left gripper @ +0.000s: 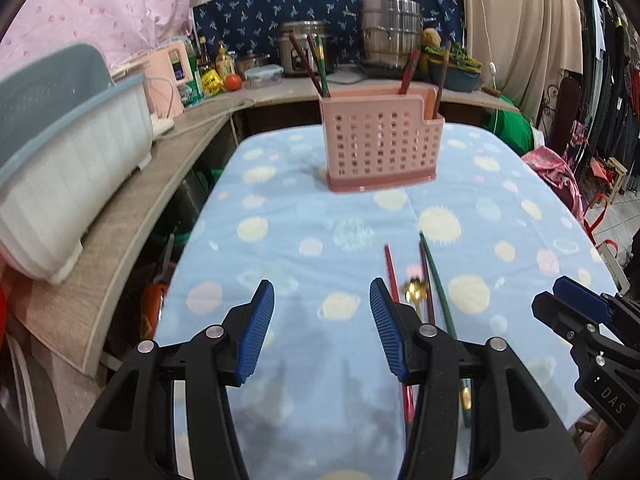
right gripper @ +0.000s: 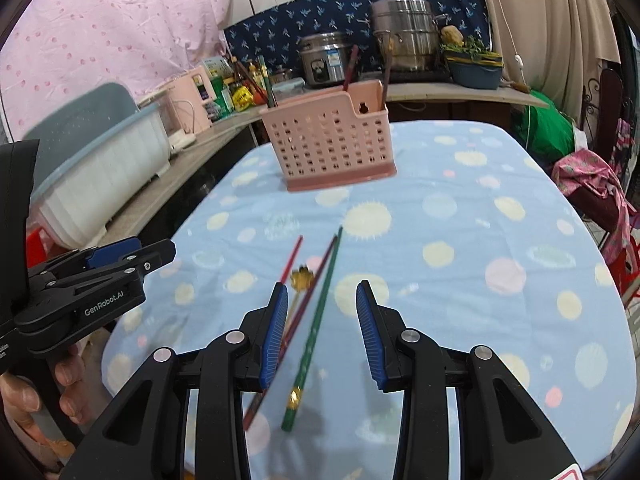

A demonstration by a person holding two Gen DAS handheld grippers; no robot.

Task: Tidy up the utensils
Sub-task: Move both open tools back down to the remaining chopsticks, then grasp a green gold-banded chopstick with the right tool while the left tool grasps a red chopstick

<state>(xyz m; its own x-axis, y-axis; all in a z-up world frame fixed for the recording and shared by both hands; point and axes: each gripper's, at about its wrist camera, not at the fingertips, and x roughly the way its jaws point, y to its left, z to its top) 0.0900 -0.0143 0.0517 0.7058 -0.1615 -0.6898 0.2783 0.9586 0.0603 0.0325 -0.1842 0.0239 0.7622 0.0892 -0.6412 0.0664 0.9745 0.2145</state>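
Observation:
A pink perforated utensil holder [left gripper: 380, 146] [right gripper: 332, 148] stands upright at the far middle of the table, with several chopsticks standing in it. On the blue spotted cloth lie a green chopstick [right gripper: 316, 332] [left gripper: 438, 284], a dark red chopstick [right gripper: 308, 308], a red chopstick [right gripper: 291, 258] [left gripper: 390, 266] and a small gold spoon [right gripper: 301, 278] [left gripper: 416, 290]. My right gripper [right gripper: 322, 336] is open above the green chopstick, holding nothing. My left gripper [left gripper: 322, 328] is open and empty, left of the utensils. The left gripper also shows at the left edge of the right wrist view [right gripper: 120, 258].
A white and blue dish rack [left gripper: 68, 160] sits on the wooden counter [left gripper: 132, 216] along the left. Pots, bottles and a tomato stand on the back counter [left gripper: 392, 36]. The table edge drops off at right beside pink fabric [right gripper: 592, 184] and green cloth.

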